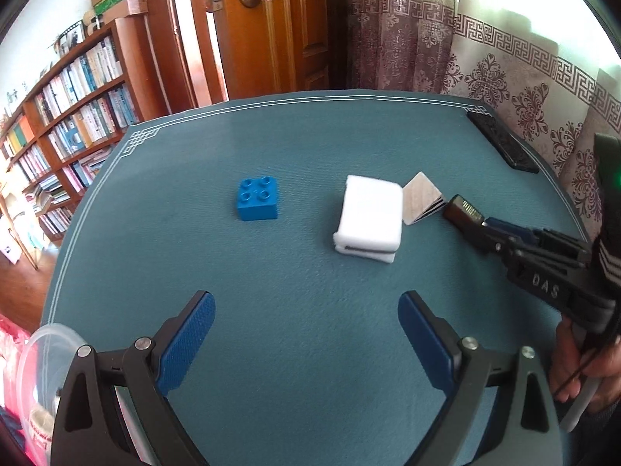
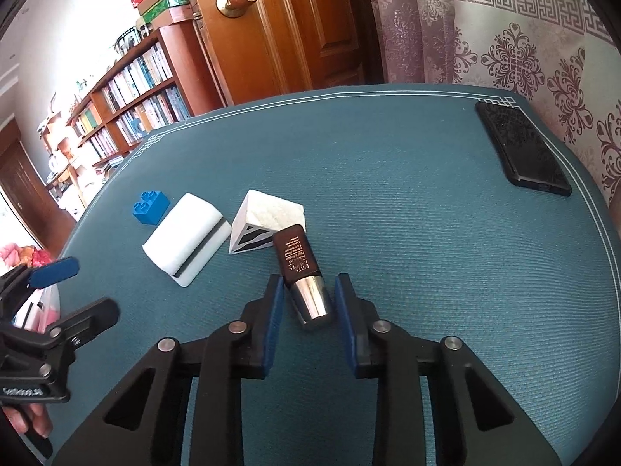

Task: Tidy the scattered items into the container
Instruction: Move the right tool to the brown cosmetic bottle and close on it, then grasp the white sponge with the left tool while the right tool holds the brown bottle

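Tube (image 2: 300, 272) lies between the right gripper (image 2: 306, 291) jaws, seemingly not yet clamped; left gripper (image 1: 306, 314) jaws gape.

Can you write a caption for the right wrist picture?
Right gripper straddles a brown tube on the blue mat.

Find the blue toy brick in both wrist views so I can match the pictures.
Left wrist view: the blue brick sits left of centre on the teal mat, left of the white foam block.
Right wrist view: the blue brick lies at far left, beyond the white foam block.
Shared landmark: the black phone at the mat's far right corner.
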`<state>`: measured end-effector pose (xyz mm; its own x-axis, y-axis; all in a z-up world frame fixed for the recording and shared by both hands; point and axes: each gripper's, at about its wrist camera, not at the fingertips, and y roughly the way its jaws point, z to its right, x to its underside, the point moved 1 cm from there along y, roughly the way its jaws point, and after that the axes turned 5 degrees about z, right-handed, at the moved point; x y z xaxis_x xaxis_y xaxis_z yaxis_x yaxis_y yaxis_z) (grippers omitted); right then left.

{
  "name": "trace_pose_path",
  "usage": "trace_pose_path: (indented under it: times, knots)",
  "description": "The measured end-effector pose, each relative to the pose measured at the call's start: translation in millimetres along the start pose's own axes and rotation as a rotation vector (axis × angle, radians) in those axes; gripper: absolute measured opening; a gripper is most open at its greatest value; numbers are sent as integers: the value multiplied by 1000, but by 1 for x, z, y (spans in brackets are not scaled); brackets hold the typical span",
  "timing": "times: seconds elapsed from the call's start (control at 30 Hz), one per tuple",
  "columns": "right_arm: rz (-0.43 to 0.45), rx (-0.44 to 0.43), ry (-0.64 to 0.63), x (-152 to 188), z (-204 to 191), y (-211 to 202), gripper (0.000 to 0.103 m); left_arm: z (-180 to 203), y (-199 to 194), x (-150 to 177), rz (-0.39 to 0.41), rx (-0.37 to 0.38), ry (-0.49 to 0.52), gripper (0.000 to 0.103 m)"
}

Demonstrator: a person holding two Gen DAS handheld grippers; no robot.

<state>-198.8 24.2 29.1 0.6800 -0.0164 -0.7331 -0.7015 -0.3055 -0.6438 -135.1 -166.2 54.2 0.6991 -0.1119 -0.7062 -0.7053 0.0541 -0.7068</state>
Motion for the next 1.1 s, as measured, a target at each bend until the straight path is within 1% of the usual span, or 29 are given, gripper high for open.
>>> trace_pose_path:
  times: [0.23, 0.43, 0.57, 0.7, 0.87, 0.9, 0.97, 1.0, 1.03, 1.1]
  knots:
    - [2, -22, 31, 0, 2, 0, 30, 17, 26, -20, 3, 29, 28, 97]
    - [11, -18, 36, -3, 1, 2, 30, 19, 45, -30, -2, 44, 18, 97]
    - [14, -14, 28, -5, -2, 5, 30, 22, 53, -34, -6, 52, 29, 97]
    - [16, -7, 15, -5, -4, 7, 30, 25, 58, -34, -6, 46, 50, 97]
    - [19, -1, 3, -4, -6, 8, 30, 31, 68, -31, -11, 12, 79, 95]
    - [20, 0, 4, -4, -6, 8, 30, 31, 69, -31, -11, 17, 73, 92]
    - [21, 1, 8, -4, -6, 8, 30, 29, 70, -32, -9, 51, 46, 83]
    - [23, 1, 11, -4, -7, 8, 30, 29, 70, -33, -6, 67, 37, 75]
    - [24, 1, 12, -3, -7, 8, 30, 29, 68, -33, 1, 68, 38, 62]
    - [24, 1, 15, -4, -7, 8, 30, 31, 66, -35, 5, 82, 45, 48]
